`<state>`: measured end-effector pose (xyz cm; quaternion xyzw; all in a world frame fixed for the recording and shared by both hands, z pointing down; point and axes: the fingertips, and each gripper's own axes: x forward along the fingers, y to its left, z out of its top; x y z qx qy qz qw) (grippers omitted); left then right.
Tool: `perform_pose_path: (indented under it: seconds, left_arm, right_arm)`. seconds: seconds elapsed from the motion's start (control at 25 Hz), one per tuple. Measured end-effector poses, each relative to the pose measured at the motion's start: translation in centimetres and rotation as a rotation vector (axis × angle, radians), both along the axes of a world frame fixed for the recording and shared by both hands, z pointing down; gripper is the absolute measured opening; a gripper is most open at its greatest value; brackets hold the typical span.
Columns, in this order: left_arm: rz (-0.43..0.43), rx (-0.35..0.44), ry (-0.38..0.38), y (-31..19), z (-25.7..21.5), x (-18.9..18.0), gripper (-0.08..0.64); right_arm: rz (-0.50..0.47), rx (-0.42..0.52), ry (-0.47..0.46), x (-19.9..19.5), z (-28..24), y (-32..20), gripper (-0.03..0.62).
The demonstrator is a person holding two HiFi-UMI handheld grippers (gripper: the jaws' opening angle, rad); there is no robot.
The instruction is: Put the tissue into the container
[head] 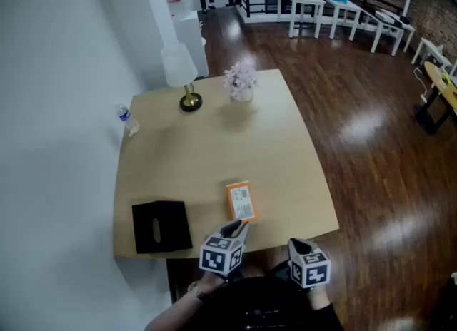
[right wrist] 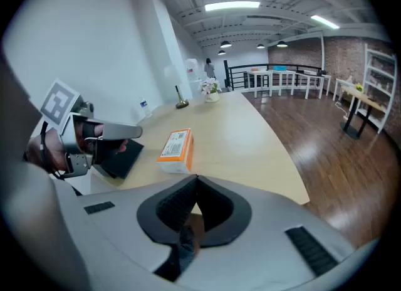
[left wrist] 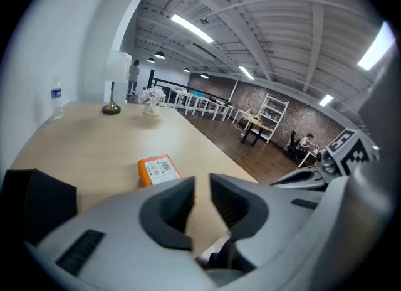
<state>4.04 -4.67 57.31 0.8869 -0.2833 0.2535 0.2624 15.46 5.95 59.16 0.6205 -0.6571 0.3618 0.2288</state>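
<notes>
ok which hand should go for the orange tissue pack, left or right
Left. The left tongs sit just short of the orange tissue pack, with the black box on that side too. The right tongs are farther away.

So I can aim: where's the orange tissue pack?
Head view: the tissue pack lies near the front edge of the table, right of the black container, just ahead of the left gripper.

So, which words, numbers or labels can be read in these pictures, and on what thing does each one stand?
No text can be read here.
Orange tissue pack: white label with a barcode, print too small to read.
Water bottle: label too blurred to read.
Black container: no print visible.
Marker cubes: black and white squares only, no letters.
</notes>
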Motion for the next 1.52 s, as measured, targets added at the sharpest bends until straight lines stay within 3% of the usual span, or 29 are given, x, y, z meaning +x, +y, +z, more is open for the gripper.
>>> perform_pose_path:
  seconds: [0.08, 0.12, 0.32, 0.64, 0.84, 0.92, 1.24, 1.4, 1.52]
  left_arm:
    - [-0.022, -0.022, -0.044, -2.1, 1.5, -0.3, 0.324]
    - [-0.04, -0.03, -0.065, -3.1, 2.2, -0.4, 0.392]
    - [-0.125, -0.059, -0.15, -6.8, 5.5, 0.2, 0.522]
    - [-0.287, -0.182, -0.275, -9.4, 11.6, 1.2, 0.533]
    - [-0.316, -0.273, -0.335, -8.6, 14.7, 1.5, 0.532]
    - [-0.324, -0.297, -0.315, -8.5, 15.2, 1.8, 0.524]
    - [-0.238, -0.24, -0.289, -9.3, 14.6, 1.4, 0.432]
    - [-0.168, -0.195, -0.223, -8.7, 11.3, 0.6, 0.42]
    - [-0.171, -0.165, -0.168, -8.5, 8.3, -2.0, 0.419]
  right_arm:
    - [0.012, -0.016, -0.003, 0.0, 0.5, -1.1, 0.0]
    - [0.019, -0.023, -0.003, 0.1, 0.8, -1.6, 0.0]
    - [0.022, -0.029, 0.007, 2.3, 1.4, -4.8, 0.0]
    - [-0.046, -0.032, 0.031, 8.8, 0.7, -8.8, 0.0]
    - [-0.074, -0.05, 0.01, 11.3, 1.4, -11.0, 0.0]
    - [-0.096, -0.054, 0.007, 11.5, 1.4, -11.8, 0.0]
    - [-0.12, -0.058, -0.011, 10.2, 2.1, -13.1, 0.0]
    - [-0.11, -0.048, -0.017, 8.6, 1.5, -13.0, 0.0]
    - [-0.108, -0.046, -0.023, 6.9, 1.3, -12.7, 0.0]
